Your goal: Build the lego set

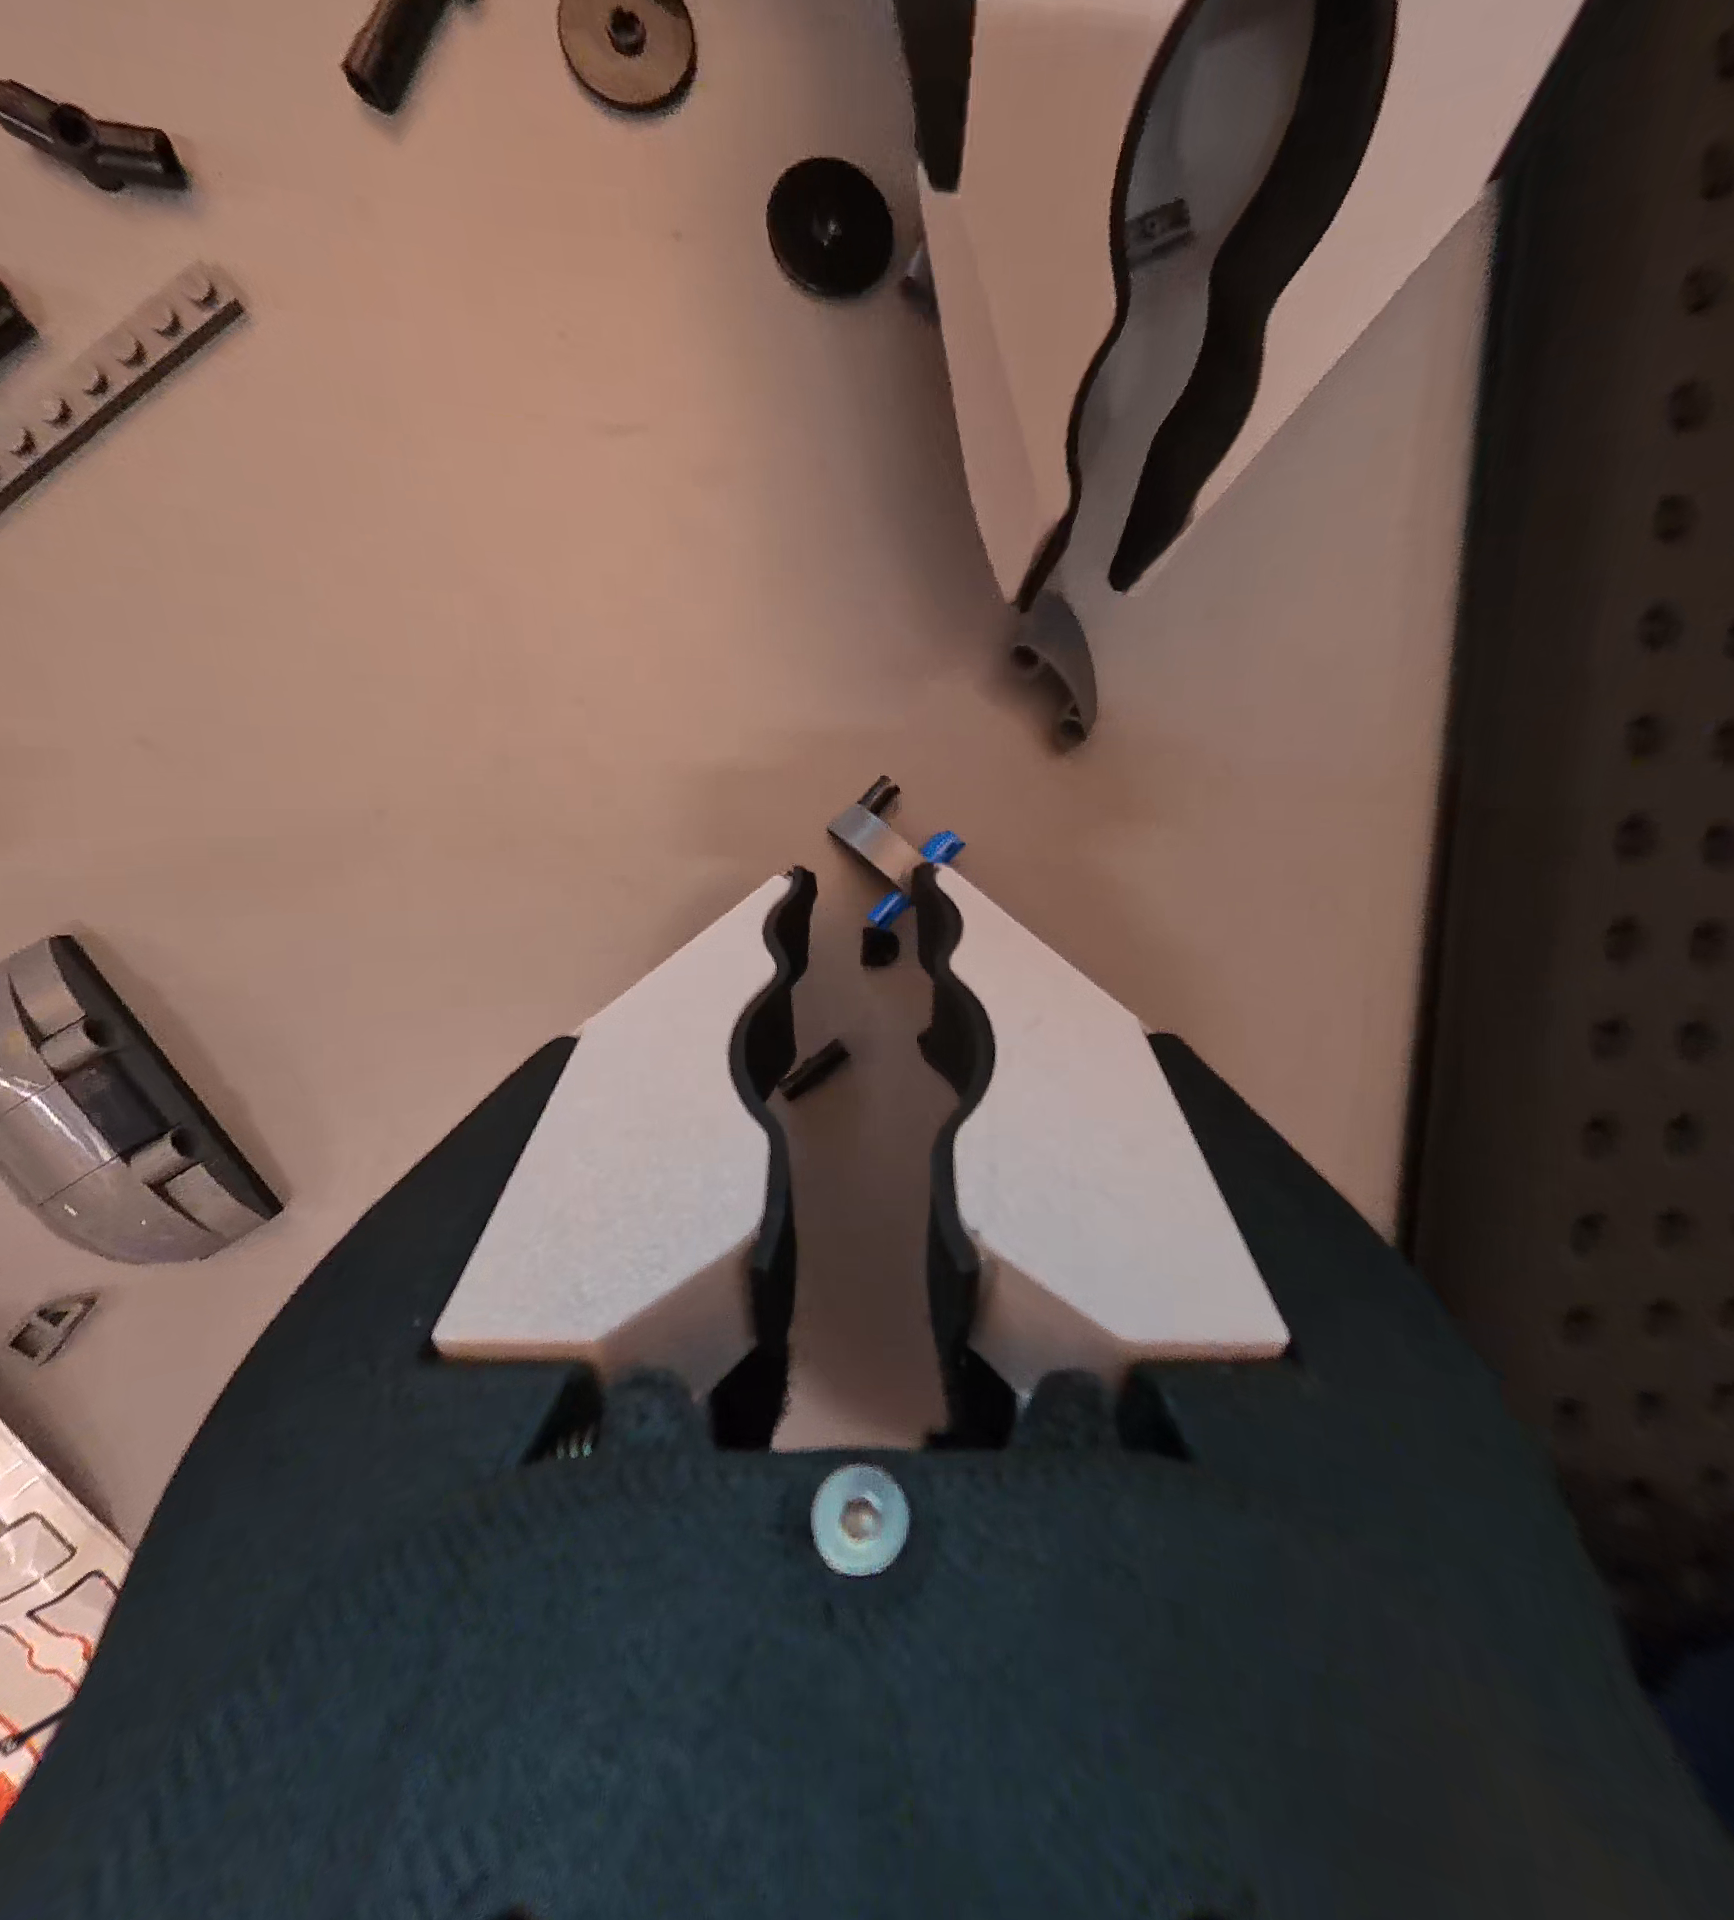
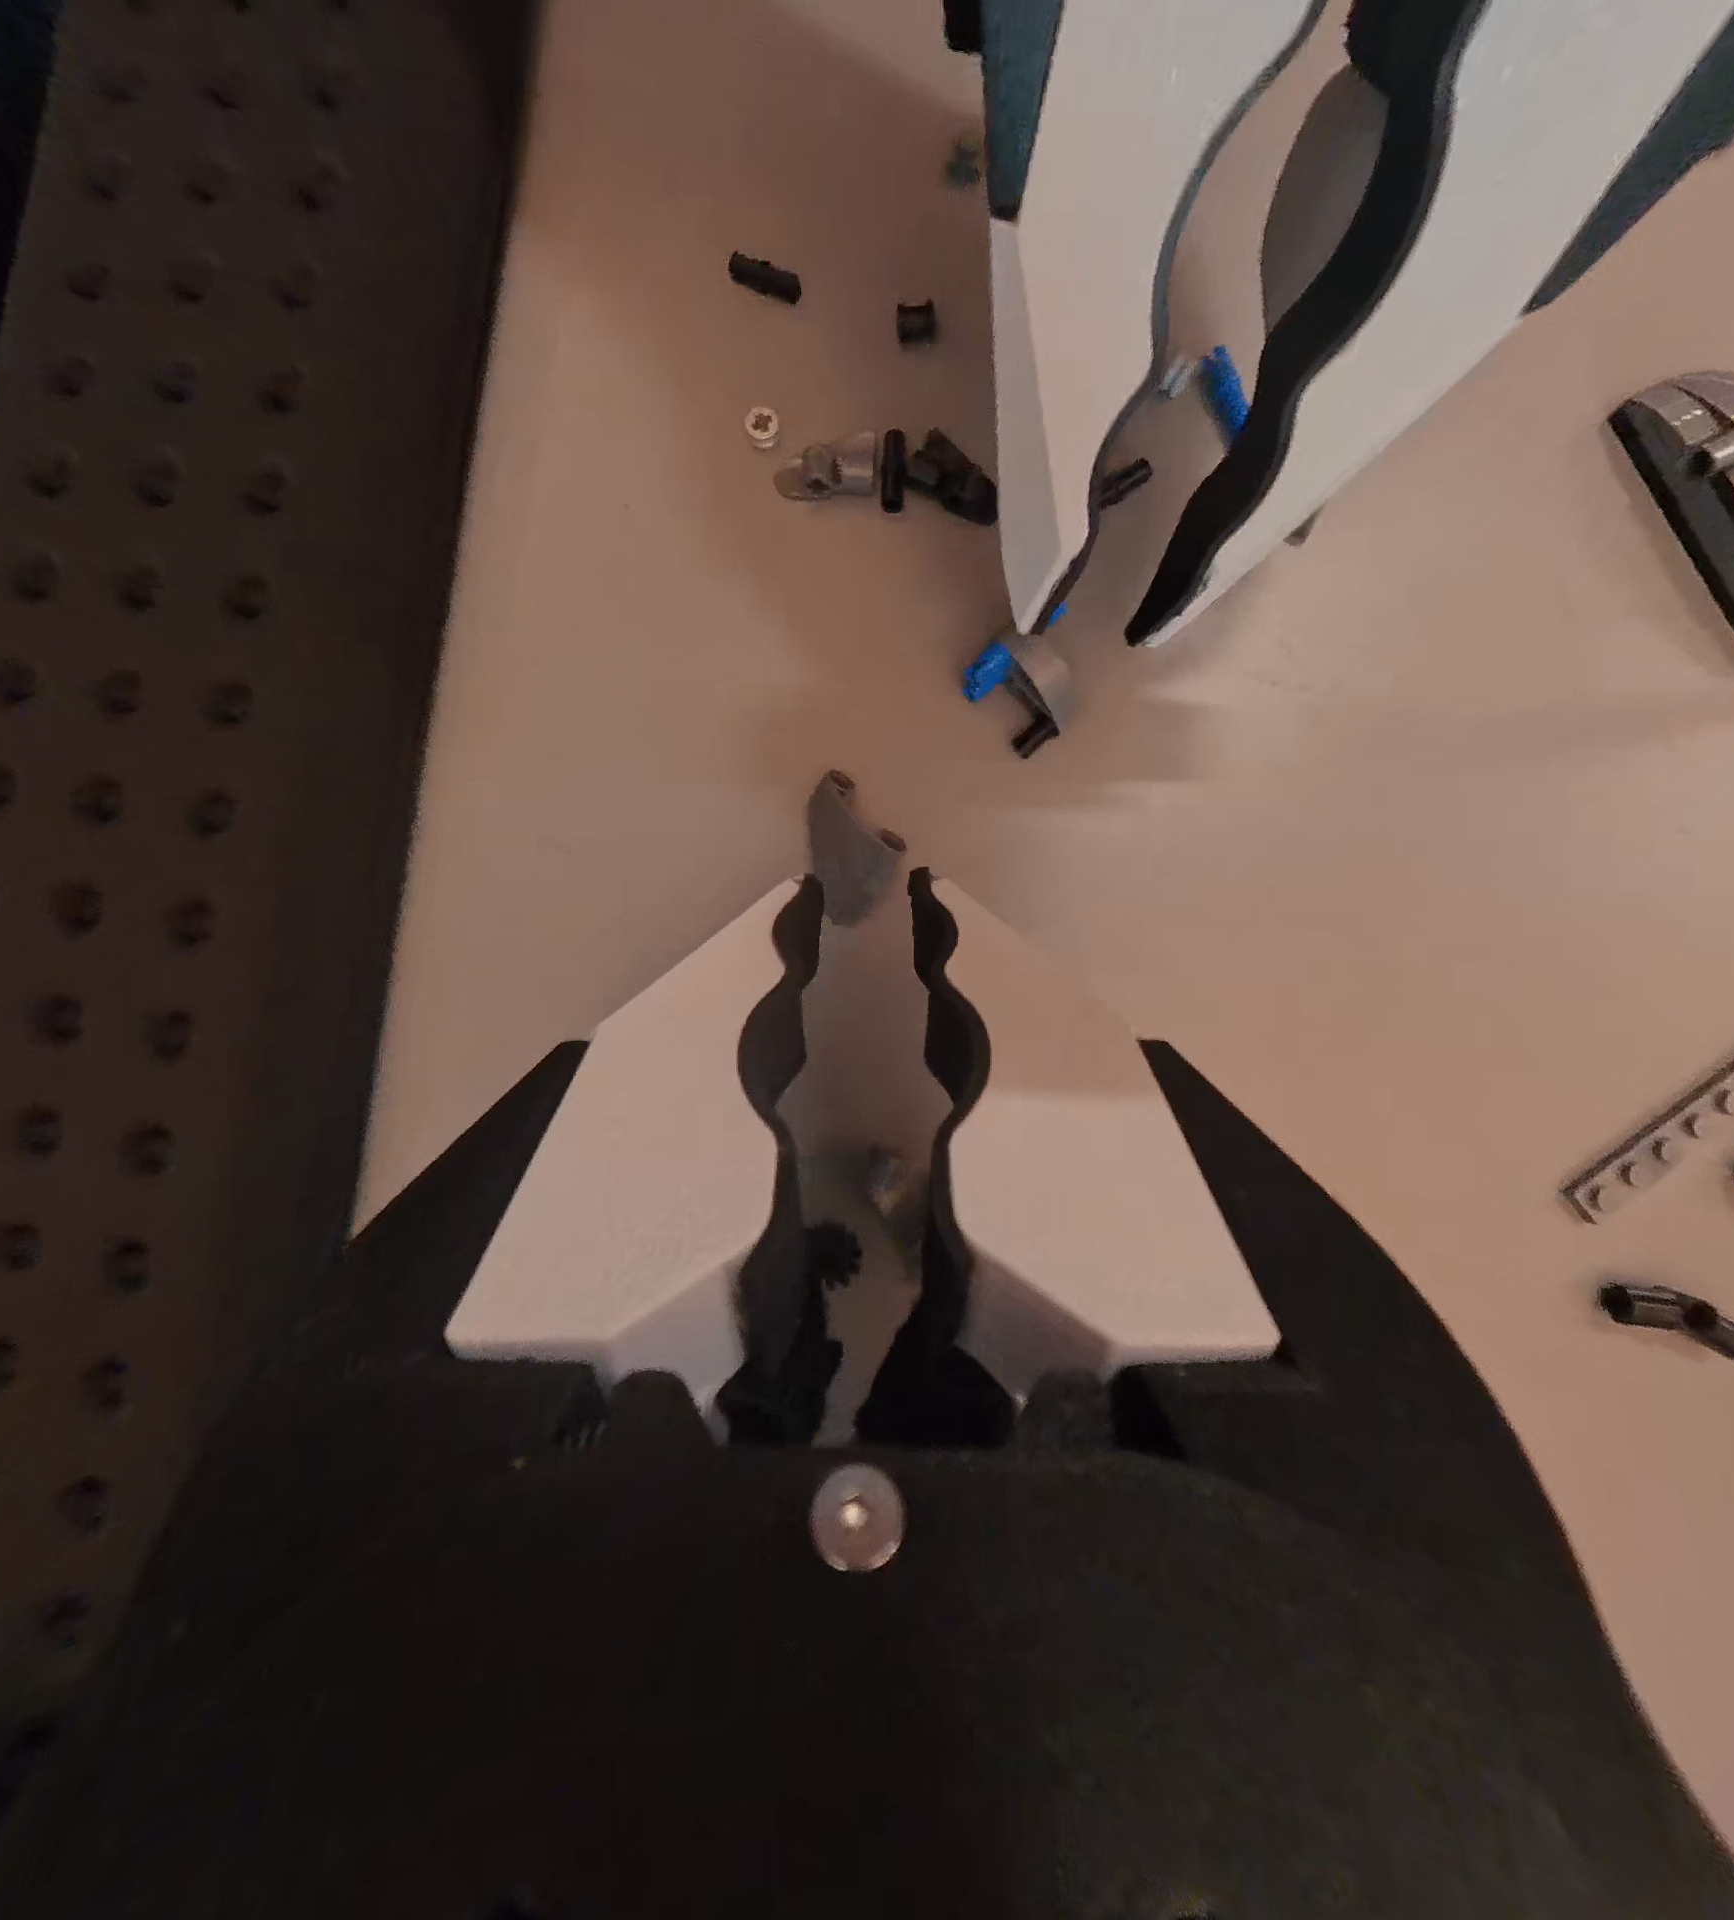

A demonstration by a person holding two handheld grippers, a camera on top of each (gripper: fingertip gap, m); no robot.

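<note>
The left tongs stand slightly apart; a small grey piece with blue pins touches the right tip, though a real grip cannot be told. The right tongs, narrowly open, have a curved grey piece at their tips, touching the left one. A grey studded strip and a rounded grey part lie apart on the desk.

Smooth matt tabletop; glossy grey plastic curved shell; rough matt black printed fingers; shiny metal screw
</note>
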